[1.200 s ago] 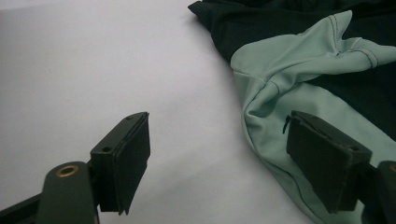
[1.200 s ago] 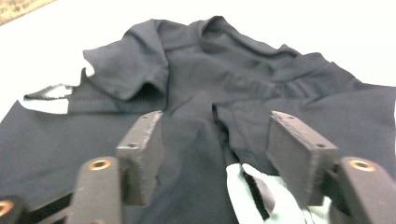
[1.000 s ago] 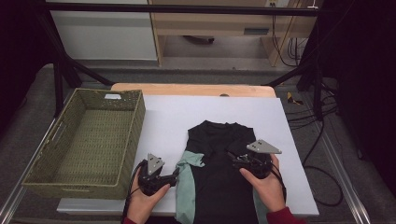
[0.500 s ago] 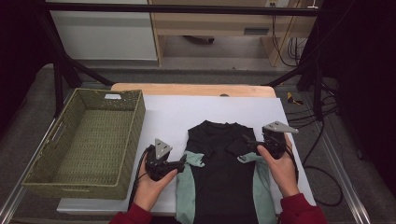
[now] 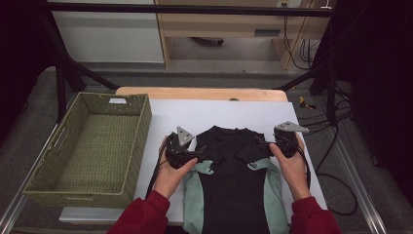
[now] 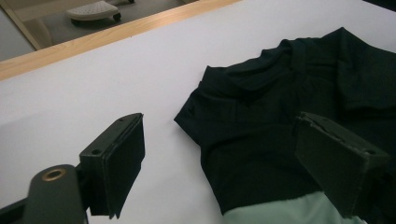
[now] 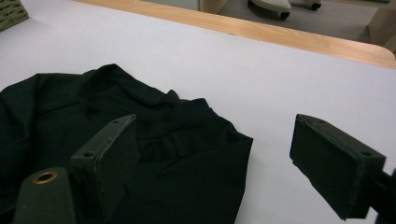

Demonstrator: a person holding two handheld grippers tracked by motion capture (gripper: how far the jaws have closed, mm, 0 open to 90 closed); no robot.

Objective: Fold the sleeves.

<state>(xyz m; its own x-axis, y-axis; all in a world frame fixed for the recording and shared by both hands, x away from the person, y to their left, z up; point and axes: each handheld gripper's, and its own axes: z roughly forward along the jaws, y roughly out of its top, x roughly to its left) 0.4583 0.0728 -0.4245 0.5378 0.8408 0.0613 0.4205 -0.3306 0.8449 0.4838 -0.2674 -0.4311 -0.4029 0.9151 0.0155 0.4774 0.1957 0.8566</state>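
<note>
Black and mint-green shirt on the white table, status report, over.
Left hand-held gripper open at shirt's left shoulder, nothing held. Right hand-held gripper open at right shoulder. Black and mint-green shirt flat, sleeves folded in. Woven green basket left, clear of work.

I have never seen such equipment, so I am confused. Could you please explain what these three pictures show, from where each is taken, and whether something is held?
There is no robot. A person in red sleeves holds a hand tool with two black fingers in each hand: the left gripper and the right gripper. The high view looks down on the table from above. Each of the other two pictures comes from a camera riding on one tool, looking along its fingers. On the white table lies a black shirt with pale green sleeves folded inward; beside it stands a woven green basket. Both pairs of fingers stand open over the shirt's shoulders; nothing is held.
</note>
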